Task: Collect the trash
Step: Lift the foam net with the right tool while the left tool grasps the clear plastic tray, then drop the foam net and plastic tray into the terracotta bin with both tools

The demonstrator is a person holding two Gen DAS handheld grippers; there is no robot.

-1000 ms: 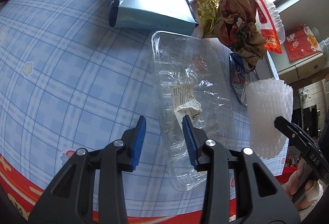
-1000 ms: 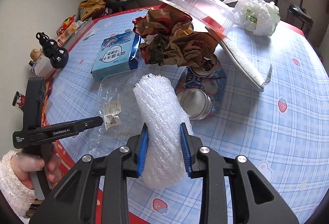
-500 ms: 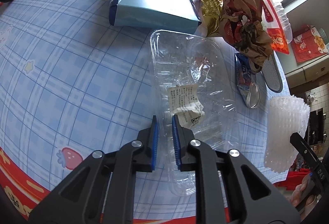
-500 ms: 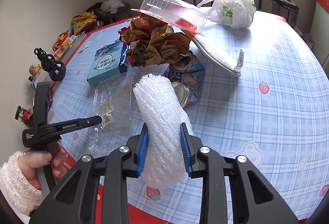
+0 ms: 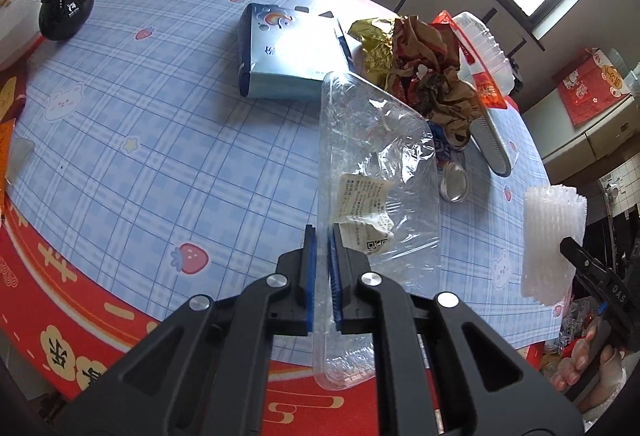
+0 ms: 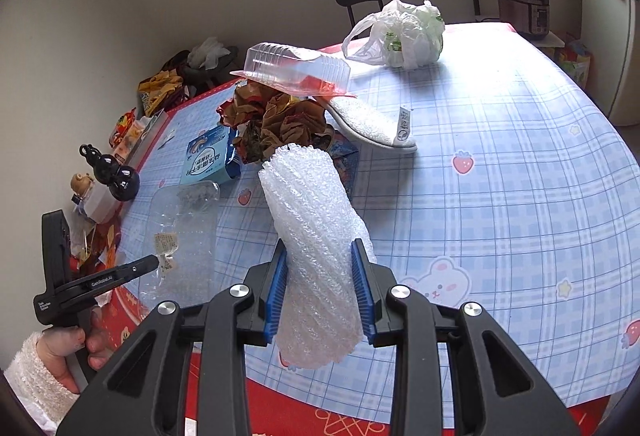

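Note:
A clear plastic tray (image 5: 376, 139) with a white paper label hangs tilted above the checked table (image 5: 160, 155), its near end lifted. My left gripper (image 5: 322, 236) is shut on the tray's left rim, which runs between the blue pads. In the right wrist view the same tray (image 6: 188, 232) shows at the left with the left gripper's tip (image 6: 154, 262) on it. My right gripper (image 6: 320, 256) is shut on a roll of white bubble wrap (image 6: 312, 220), held off the table. In the left wrist view that roll (image 5: 552, 236) is at the far right.
A heap of crumpled brown wrappers (image 5: 424, 67) lies behind the tray, with a blue tissue box (image 5: 288, 51), a clear clamshell (image 6: 296, 69), a grey insole (image 6: 372, 123) and a can (image 5: 454, 181). A white plastic bag (image 6: 400, 35) sits far back. A black gourd bottle (image 5: 64, 3) stands left.
The left jaws closed on the tray's rim and then rose, tilting the tray up off the table. The right gripper carried the bubble wrap roll sideways, away from the heap.

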